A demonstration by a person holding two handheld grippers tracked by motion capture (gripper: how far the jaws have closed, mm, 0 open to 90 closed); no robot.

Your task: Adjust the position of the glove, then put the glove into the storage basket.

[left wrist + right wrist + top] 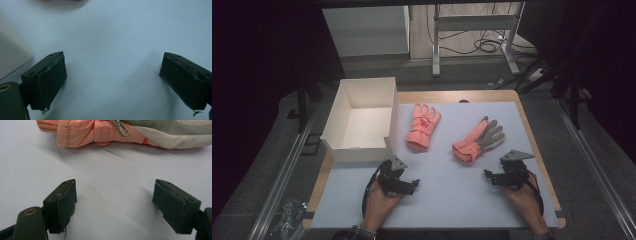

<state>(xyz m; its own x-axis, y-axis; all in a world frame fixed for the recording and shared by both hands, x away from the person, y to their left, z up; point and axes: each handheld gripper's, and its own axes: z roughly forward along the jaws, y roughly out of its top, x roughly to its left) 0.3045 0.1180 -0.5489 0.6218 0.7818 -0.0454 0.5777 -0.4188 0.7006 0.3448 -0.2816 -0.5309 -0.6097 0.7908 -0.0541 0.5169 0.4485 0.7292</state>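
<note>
Left gripper [416, 184] and right gripper [486, 174], both spread wide and empty, rest on the table [447, 195] near two pink gloves [477, 140].

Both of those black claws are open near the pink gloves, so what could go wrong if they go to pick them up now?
The right gripper faces the grey-palmed glove beside its dangling metal clip; the jaws might snag the clip or pinch only the cuff, so the glove flops. The left gripper sits close to the white box and could bump its wall on the way to the other glove.
</note>
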